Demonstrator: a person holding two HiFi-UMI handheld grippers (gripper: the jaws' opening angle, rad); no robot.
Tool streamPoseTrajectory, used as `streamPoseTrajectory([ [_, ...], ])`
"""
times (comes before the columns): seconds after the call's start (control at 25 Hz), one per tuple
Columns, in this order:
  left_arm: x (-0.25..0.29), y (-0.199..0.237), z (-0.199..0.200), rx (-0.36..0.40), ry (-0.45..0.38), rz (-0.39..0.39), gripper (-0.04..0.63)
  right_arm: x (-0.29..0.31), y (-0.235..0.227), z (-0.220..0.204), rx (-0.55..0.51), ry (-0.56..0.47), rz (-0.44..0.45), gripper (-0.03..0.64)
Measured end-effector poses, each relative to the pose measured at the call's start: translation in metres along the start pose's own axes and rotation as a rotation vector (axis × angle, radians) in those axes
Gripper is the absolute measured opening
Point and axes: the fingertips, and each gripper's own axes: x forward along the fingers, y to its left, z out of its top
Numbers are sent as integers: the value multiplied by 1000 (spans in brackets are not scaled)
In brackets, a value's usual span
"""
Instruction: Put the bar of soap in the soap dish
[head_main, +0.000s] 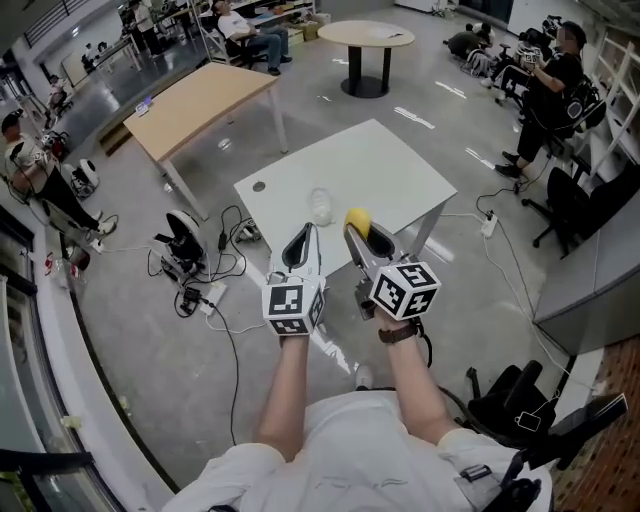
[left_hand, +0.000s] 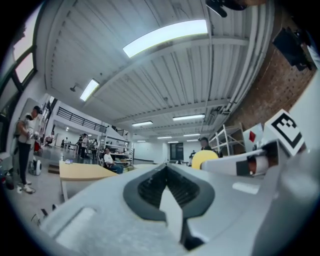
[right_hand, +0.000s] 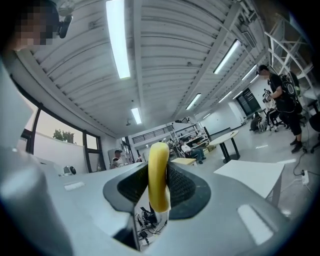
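Partly covered by the clamping right fingers (right_hand: 186, 187), the soap (right_hand: 158, 172) shows edge-on; left fingers (left_hand: 149, 187) touch.

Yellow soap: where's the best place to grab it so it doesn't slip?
Pinch its two broad flat faces, coming in from a narrow edge, as the right gripper does. The yellow soap is a thin bar standing on edge, so the jaws lie flat against it. Its rounded edges would probably slip.
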Motion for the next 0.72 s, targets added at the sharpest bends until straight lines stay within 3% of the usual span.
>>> streamPoseTrajectory([
  [0.16, 23, -2, -5, 38, 6, 80, -2, 12, -24, 1, 16, 24, 28, 112],
  [0.4, 42, 6, -54, 113, 118, 137, -6, 23, -53, -13, 52, 81, 59, 112],
  [0.52, 52, 24, -67, 64, 221, 192, -6, 36, -55, -25, 58, 128, 82, 112],
  [0.72, 83, 44, -79, 7, 235, 184, -8, 65, -67, -33, 46, 167, 95, 112],
])
